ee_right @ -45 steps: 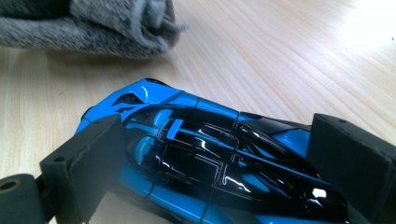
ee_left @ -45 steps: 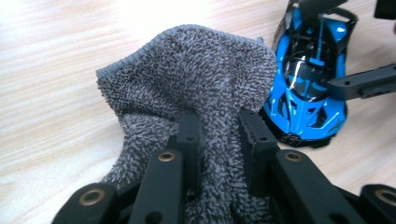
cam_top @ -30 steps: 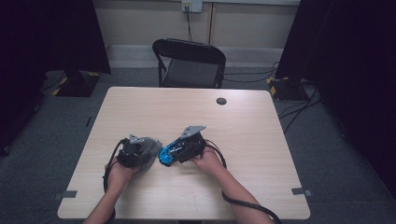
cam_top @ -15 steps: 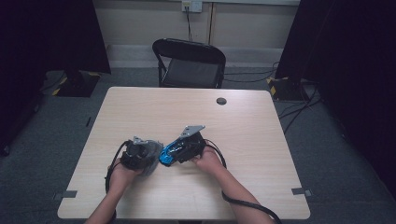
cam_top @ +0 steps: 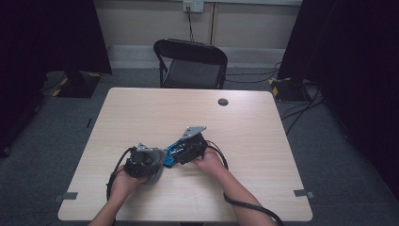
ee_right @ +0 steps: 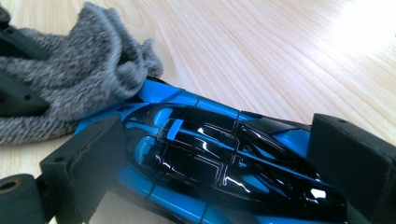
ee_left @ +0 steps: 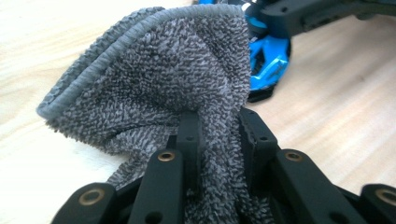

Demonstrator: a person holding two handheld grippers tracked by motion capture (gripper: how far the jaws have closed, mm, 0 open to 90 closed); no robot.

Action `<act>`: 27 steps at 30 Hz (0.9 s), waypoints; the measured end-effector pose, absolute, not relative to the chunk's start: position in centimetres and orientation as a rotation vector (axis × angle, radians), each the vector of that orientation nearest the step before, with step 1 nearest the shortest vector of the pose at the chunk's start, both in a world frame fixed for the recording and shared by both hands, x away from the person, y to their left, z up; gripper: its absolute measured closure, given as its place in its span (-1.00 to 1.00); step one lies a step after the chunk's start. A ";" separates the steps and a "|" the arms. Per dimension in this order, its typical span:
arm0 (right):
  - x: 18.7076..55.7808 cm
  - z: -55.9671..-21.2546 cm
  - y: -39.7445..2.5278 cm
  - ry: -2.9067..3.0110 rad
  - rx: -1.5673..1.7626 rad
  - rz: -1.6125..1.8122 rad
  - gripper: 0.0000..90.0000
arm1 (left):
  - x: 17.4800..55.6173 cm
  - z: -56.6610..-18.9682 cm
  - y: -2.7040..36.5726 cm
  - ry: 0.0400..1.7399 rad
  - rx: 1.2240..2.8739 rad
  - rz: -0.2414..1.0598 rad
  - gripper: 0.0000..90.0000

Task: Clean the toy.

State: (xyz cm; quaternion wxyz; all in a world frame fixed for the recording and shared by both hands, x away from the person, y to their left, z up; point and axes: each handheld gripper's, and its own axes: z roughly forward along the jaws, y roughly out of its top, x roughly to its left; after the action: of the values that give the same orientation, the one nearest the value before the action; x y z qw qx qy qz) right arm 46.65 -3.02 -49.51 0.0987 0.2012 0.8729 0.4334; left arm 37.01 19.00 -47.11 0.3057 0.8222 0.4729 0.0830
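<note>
A glossy blue and black toy car (ee_right: 205, 158) sits between the two black jaws of my right gripper (ee_right: 219, 163), which is shut on its sides. My left gripper (ee_left: 217, 128) is shut on a bunched grey towel (ee_left: 154, 79). The towel (ee_right: 79, 88) presses against one end of the car, and the car's blue end (ee_left: 268, 60) shows just past the towel's edge. In the high view both grippers meet over the table's front half: the left gripper (cam_top: 143, 162) with the towel (cam_top: 154, 168), the right gripper (cam_top: 183, 150) with the car (cam_top: 172, 152).
The light wooden table (cam_top: 263, 141) has a small black round cap (cam_top: 223, 101) near its far edge. A black folding chair (cam_top: 190, 63) stands behind the table. Cables trail from both grippers over the front edge.
My left gripper with the towel has shifted slightly right and nearer along the car. The right gripper and the car have barely moved.
</note>
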 end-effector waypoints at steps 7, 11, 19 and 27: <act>46.7 -49.5 -3.0 2.583 0.596 1.279 -0.90 | 36.5 -47.1 18.2 1.232 2.181 0.190 0.61; 46.7 -49.5 -3.0 2.582 0.594 1.279 -0.91 | 36.2 -47.1 17.6 1.218 2.178 0.160 0.61; 46.6 -49.5 -3.1 2.577 0.594 1.283 -0.90 | 35.9 -47.2 16.5 1.180 2.199 0.152 0.61; 46.6 -49.5 -3.0 2.579 0.594 1.281 -0.90 | 35.8 -47.1 16.2 1.170 2.204 0.143 0.61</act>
State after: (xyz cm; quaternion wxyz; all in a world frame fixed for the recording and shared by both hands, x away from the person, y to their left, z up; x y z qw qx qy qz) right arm 46.63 -3.04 -49.53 0.1006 0.2010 0.8726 0.4336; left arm 35.85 16.17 -47.15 0.3156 0.8367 0.4443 0.0543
